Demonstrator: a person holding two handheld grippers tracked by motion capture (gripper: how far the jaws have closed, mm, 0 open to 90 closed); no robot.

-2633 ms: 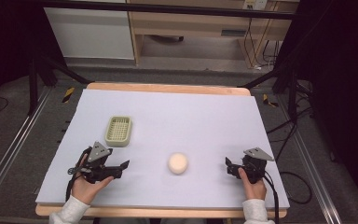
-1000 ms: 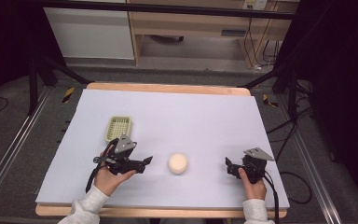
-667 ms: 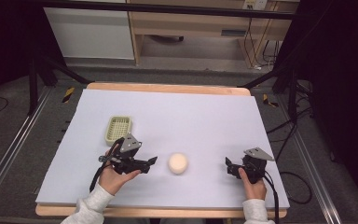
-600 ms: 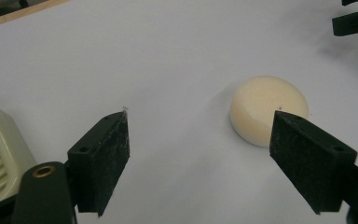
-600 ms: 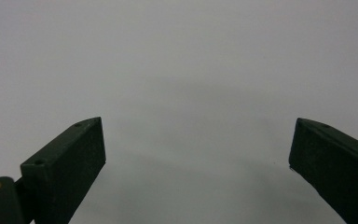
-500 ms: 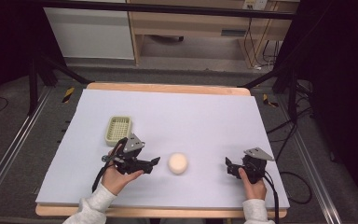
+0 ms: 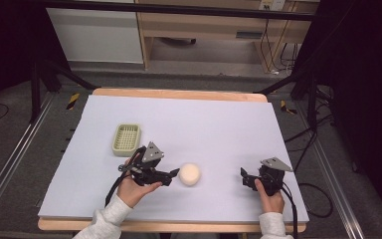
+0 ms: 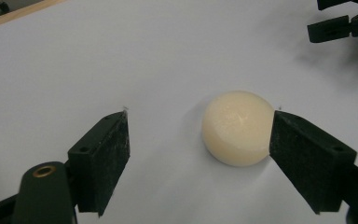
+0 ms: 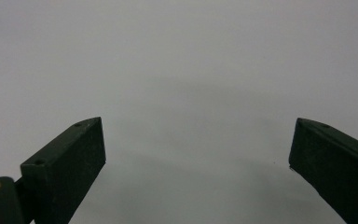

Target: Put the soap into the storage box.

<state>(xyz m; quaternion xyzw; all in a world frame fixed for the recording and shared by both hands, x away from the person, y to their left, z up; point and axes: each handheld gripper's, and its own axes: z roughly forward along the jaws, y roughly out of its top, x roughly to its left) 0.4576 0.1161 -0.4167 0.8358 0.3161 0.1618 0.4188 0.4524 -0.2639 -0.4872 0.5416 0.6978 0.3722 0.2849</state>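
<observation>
A cream-coloured round lump [image 7: 189, 174] lies on the white table sheet [image 7: 204, 124], near the front middle. My left gripper [image 7: 173, 175] is open just left of it, tips almost at its edge. In the left gripper view the lump [image 8: 237, 127] sits between the jaws, close against the right-hand one, with a wide gap to the other; the gripper's midpoint [image 8: 200, 140] lies beside the lump. My right gripper [image 7: 244, 178] rests open near the front right, and in its own view the open gripper [image 9: 198, 144] has only bare sheet between its jaws.
A pale green slotted basket [image 7: 126, 139] stands at the left of the sheet, behind my left hand. The wooden table edge [image 7: 179, 93] runs along the back. The right gripper's tips [image 8: 335, 28] appear far off in the left gripper view.
My left gripper has moved right across the sheet, from the front left up to the lump, which now lies between its open jaws. The right gripper has stayed still.
</observation>
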